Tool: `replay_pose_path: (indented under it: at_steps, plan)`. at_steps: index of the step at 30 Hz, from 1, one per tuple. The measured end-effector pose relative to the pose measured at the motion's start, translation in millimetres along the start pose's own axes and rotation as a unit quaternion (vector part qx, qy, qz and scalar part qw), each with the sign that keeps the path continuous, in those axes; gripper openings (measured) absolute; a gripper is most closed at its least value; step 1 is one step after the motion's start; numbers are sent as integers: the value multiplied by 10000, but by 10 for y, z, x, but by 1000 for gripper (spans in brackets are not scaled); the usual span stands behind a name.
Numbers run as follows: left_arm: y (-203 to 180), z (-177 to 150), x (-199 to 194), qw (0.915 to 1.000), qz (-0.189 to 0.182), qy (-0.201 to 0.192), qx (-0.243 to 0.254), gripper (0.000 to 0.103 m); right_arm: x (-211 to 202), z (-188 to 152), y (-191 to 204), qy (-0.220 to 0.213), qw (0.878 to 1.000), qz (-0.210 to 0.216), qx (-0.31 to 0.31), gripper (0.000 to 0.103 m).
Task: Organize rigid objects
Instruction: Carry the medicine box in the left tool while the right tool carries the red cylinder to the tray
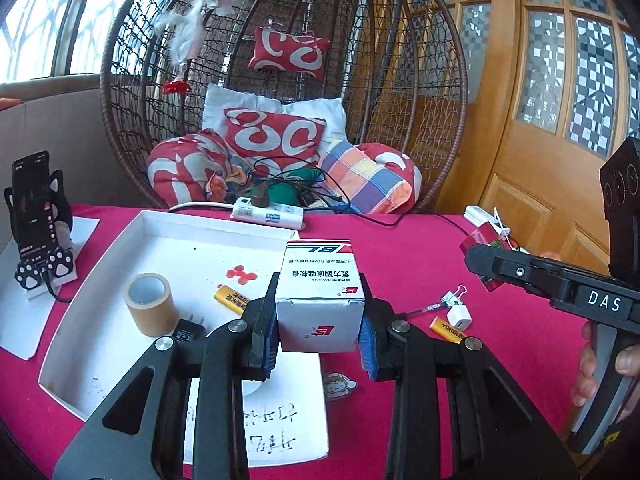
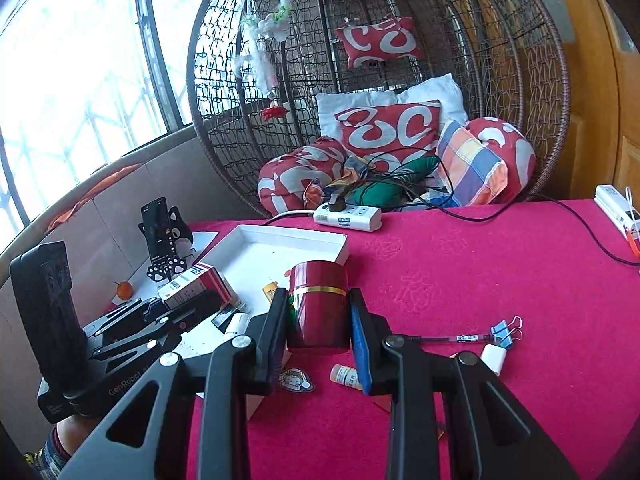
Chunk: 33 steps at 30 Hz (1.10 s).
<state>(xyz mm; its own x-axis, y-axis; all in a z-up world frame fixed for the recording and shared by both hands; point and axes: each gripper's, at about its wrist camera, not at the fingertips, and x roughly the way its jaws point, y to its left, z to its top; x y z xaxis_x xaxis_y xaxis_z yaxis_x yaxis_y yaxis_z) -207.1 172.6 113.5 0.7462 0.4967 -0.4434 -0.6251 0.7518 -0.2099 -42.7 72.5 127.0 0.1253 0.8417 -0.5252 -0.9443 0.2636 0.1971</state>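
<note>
Carrying stuff toward the white tray [image 1: 168, 222] looked like the step in hand. Over on the left, that tray already had a tape roll [image 1: 151, 305], a black plug [image 1: 188, 329] and a yellow battery [image 1: 229, 297] in it. The left gripper [image 1: 319, 330] was clamped on a white medicine box [image 1: 320, 304], held up near the tray's right edge. The right gripper [image 2: 320, 322] was squeezing a dark red tin [image 2: 318, 305] over the pink cloth [image 2: 500, 272], just right of the tray. Next move probably needed each one lowered into a free spot, then let go.
</note>
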Motion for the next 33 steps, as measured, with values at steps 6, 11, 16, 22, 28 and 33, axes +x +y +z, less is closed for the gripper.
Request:
replay_pose_path:
  at_steps: [6, 11, 16, 22, 28, 33]
  plan:
    - [217, 37, -63, 9996, 207, -96, -169, 32, 188, 69, 129, 156, 9998, 95, -111, 28]
    - [418, 40, -57, 9985, 349, -84, -402, 32, 326, 94, 226, 267, 9993, 162, -201, 28]
    - [545, 11, -58, 9976, 442, -69, -520, 32, 454, 88, 280, 395, 9988, 232, -168, 28]
    - [746, -39, -79, 9957, 622, -40, -683, 32, 577, 84, 358, 484, 9983, 238, -225, 28]
    - [1082, -178, -135, 9908, 974, 65, -934, 32, 771, 96, 390, 622, 9976, 222, -194, 28]
    - [1289, -301, -121, 9866, 1219, 218, -1061, 32, 1044, 95, 375, 849, 9961, 218, 31, 28]
